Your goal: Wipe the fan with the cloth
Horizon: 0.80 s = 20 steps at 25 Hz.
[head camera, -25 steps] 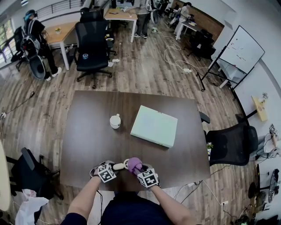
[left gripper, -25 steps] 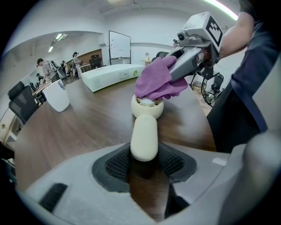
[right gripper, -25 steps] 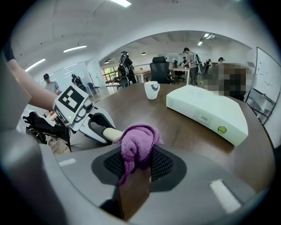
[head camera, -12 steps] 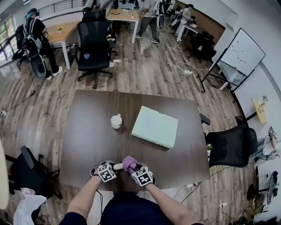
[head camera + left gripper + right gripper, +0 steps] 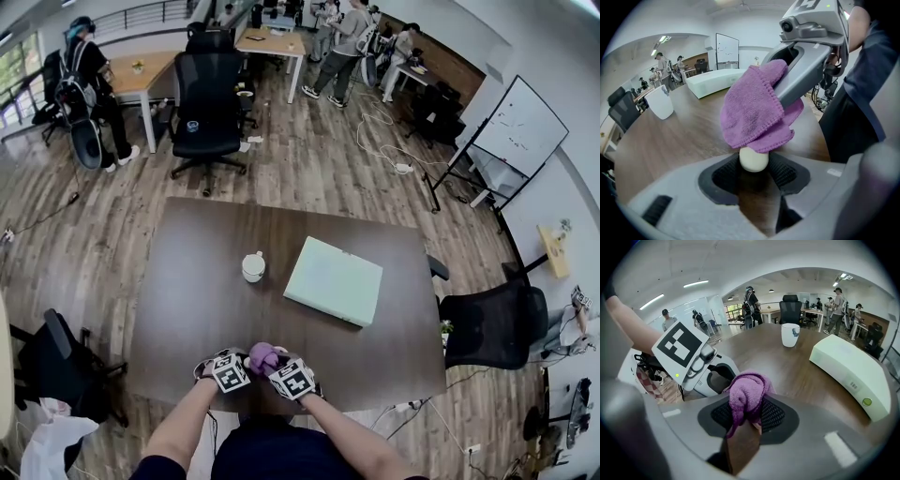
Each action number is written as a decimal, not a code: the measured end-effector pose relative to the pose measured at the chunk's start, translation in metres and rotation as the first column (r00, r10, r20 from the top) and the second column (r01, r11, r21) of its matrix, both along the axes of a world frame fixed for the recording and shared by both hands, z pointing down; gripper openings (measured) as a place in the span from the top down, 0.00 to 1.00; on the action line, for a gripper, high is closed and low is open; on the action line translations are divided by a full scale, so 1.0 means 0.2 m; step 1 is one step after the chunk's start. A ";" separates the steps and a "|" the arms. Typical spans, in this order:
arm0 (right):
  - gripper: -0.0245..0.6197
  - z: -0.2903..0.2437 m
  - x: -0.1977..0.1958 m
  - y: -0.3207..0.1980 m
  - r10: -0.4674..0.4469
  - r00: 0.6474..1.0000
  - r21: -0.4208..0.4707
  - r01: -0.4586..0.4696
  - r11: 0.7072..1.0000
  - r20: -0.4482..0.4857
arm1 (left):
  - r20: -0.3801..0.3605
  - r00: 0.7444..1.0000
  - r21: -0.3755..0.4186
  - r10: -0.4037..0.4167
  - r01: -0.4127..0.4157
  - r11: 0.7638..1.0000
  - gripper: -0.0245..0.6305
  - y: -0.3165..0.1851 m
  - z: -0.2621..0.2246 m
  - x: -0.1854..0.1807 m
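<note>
Gripping the cream, rounded end of the fan (image 5: pixel 753 160), the left claw (image 5: pixel 754 171) has both dark pads pressed on it at the near edge of the counter (image 5: pixel 187 291). The rest of the fan is covered by the purple cloth (image 5: pixel 752 112), so its shape cannot be made out. The right claw (image 5: pixel 745 417) is clamped on a bunched fold of that cloth and meets the left claw from the right, with the cloth draped over the fan's tip. Further out on the counter a white mug (image 5: pixel 253 266) stands upright. A pale green flat box (image 5: pixel 334 280) lies near it to the right, not touching it. Beyond the counter stands a black office chair (image 5: pixel 208 94), with a whiteboard (image 5: pixel 520 127) at the far right and people at desks at the back.
</note>
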State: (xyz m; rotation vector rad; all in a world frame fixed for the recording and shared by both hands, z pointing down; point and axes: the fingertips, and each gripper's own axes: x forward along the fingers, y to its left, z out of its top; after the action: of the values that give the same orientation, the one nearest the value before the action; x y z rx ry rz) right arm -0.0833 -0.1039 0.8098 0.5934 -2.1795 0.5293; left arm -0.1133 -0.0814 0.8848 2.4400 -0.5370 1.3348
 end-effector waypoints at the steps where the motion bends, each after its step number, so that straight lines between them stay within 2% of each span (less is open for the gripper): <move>1: 0.76 0.00 -0.01 -0.01 -0.006 1.000 -0.005 0.006 1.000 -0.001 | 0.001 1.000 0.004 0.000 0.000 1.000 0.67 -0.01 0.00 0.00; 20: 0.76 0.04 -0.17 0.10 -0.074 0.997 -0.093 0.074 0.993 0.006 | 0.009 1.000 0.002 0.000 0.000 1.000 0.67 0.00 0.01 0.00</move>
State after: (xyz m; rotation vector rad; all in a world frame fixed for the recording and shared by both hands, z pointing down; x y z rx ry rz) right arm -0.1163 -0.0835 0.8179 0.4600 -2.1578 0.5882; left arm -0.1138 -0.0819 0.8864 2.4367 -0.5410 1.3461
